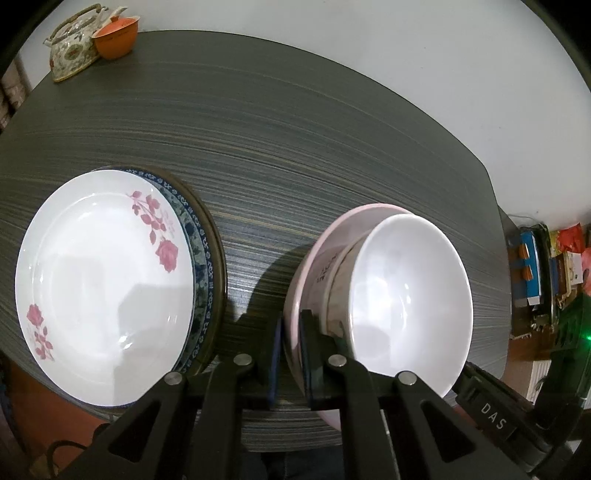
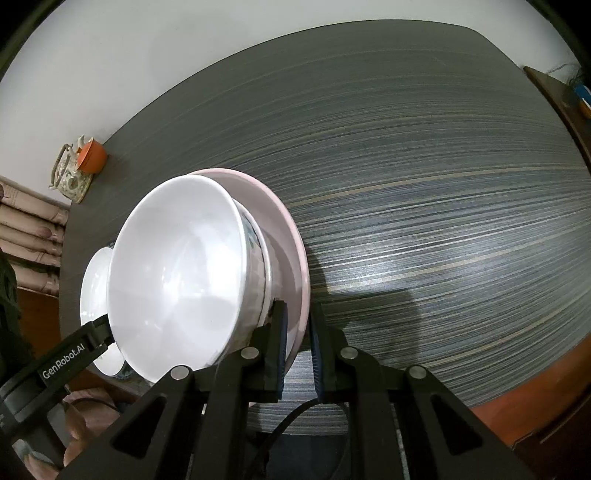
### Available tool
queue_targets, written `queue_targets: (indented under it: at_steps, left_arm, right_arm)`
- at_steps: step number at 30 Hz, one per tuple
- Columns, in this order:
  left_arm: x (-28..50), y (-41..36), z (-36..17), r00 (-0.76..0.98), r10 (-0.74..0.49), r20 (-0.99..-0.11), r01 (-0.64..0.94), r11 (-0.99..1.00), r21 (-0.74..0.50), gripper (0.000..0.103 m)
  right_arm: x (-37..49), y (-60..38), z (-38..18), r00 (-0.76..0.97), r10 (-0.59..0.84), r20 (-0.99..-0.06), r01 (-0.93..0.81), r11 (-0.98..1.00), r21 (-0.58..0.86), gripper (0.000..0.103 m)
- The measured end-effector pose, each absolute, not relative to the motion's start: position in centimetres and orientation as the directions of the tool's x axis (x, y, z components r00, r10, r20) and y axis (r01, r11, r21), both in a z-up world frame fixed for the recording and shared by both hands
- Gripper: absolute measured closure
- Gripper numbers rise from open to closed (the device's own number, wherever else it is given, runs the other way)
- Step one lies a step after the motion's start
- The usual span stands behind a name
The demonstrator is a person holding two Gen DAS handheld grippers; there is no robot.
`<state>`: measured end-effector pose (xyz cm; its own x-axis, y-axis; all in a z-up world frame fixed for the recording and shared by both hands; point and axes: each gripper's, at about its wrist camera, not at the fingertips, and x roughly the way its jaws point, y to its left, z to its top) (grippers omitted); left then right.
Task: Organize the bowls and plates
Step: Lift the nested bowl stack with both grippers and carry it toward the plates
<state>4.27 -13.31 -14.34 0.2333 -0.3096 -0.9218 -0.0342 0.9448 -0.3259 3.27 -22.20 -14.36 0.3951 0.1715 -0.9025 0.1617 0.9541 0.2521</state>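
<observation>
A pink plate (image 1: pixel 314 254) carries stacked bowls, a plain white bowl (image 1: pixel 410 295) on top of a patterned one. My left gripper (image 1: pixel 291 354) is shut on the pink plate's left rim. My right gripper (image 2: pixel 297 347) is shut on the same pink plate (image 2: pixel 291 236) at its right rim, beside the white bowl (image 2: pixel 177 273). The plate is tilted and seems lifted off the dark table. A stack of plates topped by a white plate with pink roses (image 1: pixel 103 280) lies at the left; it also shows behind the bowl (image 2: pixel 94 284).
The dark striped table (image 1: pixel 295 129) stretches ahead to a white wall. A floral teapot (image 1: pixel 70 51) and an orange cup (image 1: pixel 114 35) stand at the far left corner. A shelf with boxes (image 1: pixel 543 273) stands past the table's right edge.
</observation>
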Motion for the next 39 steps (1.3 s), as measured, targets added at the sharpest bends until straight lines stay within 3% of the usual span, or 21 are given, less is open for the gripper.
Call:
queue_targets:
  at_steps: [39]
  left_arm:
    - [3.2,-9.3,-10.3,0.306,-0.3,-0.903,-0.056,0.942,-0.332,0.096]
  right_arm:
    - [2.7,-20.5,-10.1,0.452,0.184,-0.873,0.075,0.967,0.243,0.09]
